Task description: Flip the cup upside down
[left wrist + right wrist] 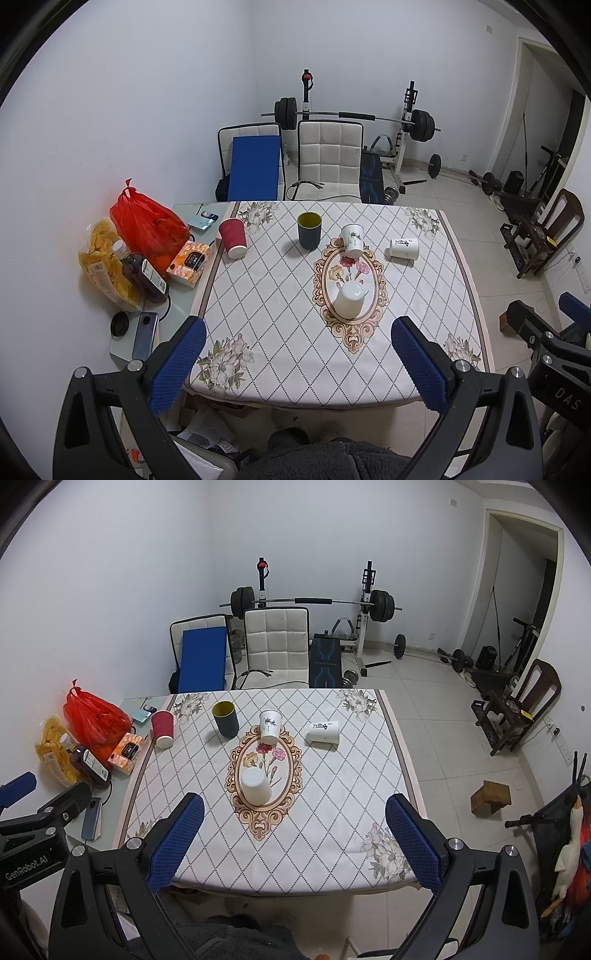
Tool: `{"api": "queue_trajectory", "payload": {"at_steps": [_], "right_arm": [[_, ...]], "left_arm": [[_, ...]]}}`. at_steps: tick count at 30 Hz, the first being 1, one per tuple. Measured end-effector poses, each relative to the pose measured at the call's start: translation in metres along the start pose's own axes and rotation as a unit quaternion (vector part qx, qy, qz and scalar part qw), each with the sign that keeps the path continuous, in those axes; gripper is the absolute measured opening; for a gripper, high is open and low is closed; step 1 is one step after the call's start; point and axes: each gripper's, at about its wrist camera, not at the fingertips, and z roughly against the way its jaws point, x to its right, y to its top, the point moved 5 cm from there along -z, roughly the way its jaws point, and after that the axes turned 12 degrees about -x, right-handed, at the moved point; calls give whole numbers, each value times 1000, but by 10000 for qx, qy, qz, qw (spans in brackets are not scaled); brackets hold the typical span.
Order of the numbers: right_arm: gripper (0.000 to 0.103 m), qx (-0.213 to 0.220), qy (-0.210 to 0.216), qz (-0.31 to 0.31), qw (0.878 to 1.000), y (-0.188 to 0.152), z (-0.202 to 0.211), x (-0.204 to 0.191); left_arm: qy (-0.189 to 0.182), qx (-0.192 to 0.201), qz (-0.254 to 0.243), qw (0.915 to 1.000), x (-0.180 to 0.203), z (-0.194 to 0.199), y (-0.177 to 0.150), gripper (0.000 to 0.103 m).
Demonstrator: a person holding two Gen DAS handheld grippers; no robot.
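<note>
Several cups stand on the patterned tablecloth [280,325]. A dark cup with a yellow inside [309,229] [225,719] stands upright with its mouth up. A red ribbed paper cup [233,237] [163,729], a printed white cup [352,240] [269,726] and a plain white cup [349,301] [256,786] stand upside down. Another white cup [404,247] [324,731] lies on its side. My left gripper [299,363] and right gripper [294,840] are both open and empty, held above the near table edge.
At the table's left are a red plastic bag [147,225], a bag of chips [103,262], a bottle [142,275], an orange tissue pack [189,263] and a phone [145,336]. Two chairs [328,162] and a barbell rack stand behind. A wooden block [491,796] lies on the floor.
</note>
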Motion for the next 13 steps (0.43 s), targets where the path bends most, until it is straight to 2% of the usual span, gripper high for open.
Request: {"api": "queue_trajectory", "payload": {"at_steps": [13], "right_arm": [[101,-52,16,35,10000,-1,-6,4]], "left_arm": [[-28,-6,-9,10000,4,1,2,103]]}}
